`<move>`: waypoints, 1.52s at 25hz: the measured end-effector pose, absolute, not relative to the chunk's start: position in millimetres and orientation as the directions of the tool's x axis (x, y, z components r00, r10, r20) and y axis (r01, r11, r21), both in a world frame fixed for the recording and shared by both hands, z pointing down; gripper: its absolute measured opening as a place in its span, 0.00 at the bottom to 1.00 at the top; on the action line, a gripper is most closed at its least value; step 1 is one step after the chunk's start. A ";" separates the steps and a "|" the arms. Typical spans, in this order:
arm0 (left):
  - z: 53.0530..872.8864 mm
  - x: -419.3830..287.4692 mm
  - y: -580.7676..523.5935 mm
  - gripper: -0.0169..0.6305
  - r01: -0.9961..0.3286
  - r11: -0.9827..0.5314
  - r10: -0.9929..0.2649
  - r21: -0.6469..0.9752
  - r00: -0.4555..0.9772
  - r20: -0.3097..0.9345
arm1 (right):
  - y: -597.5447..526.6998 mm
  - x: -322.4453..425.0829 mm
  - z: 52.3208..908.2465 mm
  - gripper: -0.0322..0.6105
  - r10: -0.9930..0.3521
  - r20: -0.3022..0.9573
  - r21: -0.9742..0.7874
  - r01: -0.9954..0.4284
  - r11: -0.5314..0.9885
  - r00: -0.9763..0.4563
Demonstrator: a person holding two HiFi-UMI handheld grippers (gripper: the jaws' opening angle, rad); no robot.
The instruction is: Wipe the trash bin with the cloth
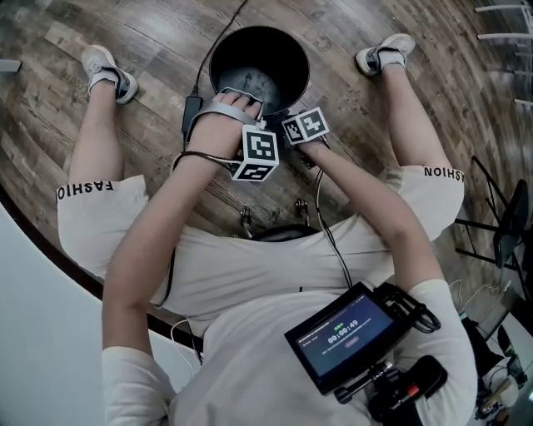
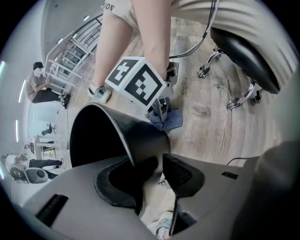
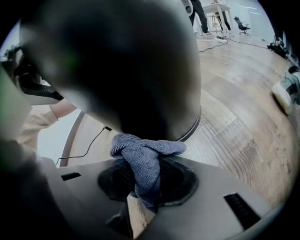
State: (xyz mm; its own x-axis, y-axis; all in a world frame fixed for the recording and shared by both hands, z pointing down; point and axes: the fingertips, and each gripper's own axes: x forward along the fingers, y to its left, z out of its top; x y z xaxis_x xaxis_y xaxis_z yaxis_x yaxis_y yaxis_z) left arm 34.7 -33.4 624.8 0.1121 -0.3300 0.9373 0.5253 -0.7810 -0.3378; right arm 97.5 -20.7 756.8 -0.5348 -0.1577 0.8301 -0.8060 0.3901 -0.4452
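Legible text: two items logged, on the shorts and on the screen.

We read "FASHION" in dark capitals along the hem of the left leg of the white shorts point(image 1: 92, 208). On the right leg the same print shows only in part, as "SHION", turned upside down to us. In the left gripper view the far top edge gives its last letters, "ION", on the shorts point(image 2: 115, 5). The near screen point(image 1: 350, 330) at lower right shows a timer, 00:00:49. We find its smaller lines too small to read.
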 end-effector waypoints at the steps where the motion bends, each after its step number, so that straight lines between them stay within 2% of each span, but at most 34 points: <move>1: 620.7 32.1 -34.6 0.30 0.525 -0.777 -0.328 -0.346 0.132 0.936 | -18.2 95.9 746.4 0.21 -0.167 0.822 -0.449 -0.801 0.396 -0.544; 6: 616.3 -2.8 -47.5 0.35 0.536 -0.788 -0.302 -0.302 0.090 0.949 | -1.6 85.8 682.6 0.21 -0.198 0.775 -0.469 -0.756 0.457 -0.600; 9: 622.6 -9.8 -54.8 0.36 0.560 -0.758 -0.350 -0.335 0.085 0.933 | 4.7 78.9 641.7 0.21 -0.226 0.740 -0.482 -0.734 0.477 -0.633; 12: 627.7 -4.2 -58.4 0.34 0.585 -0.713 -0.414 -0.388 0.096 0.905 | -1.9 72.1 600.5 0.21 -0.277 0.710 -0.472 -0.730 0.495 -0.648; 16: 630.4 -4.1 -56.6 0.27 0.619 -0.686 -0.437 -0.383 0.071 0.897 | -19.0 68.5 579.8 0.21 -0.313 0.711 -0.443 -0.748 0.495 -0.629; 22: 631.3 12.2 -44.4 0.21 0.642 -0.665 -0.432 -0.381 0.084 0.898 | -29.1 84.2 625.8 0.21 -0.297 0.757 -0.430 -0.786 0.443 -0.582; 31: 633.0 22.3 -39.0 0.21 0.622 -0.697 -0.403 -0.358 0.074 0.912 | -36.4 92.0 785.1 0.21 -0.159 0.869 -0.312 -0.769 0.558 -0.468; 38: 633.9 23.5 -39.0 0.21 0.596 -0.722 -0.392 -0.352 0.067 0.918 | -22.7 108.2 769.0 0.21 -0.127 0.861 -0.371 -0.778 0.506 -0.493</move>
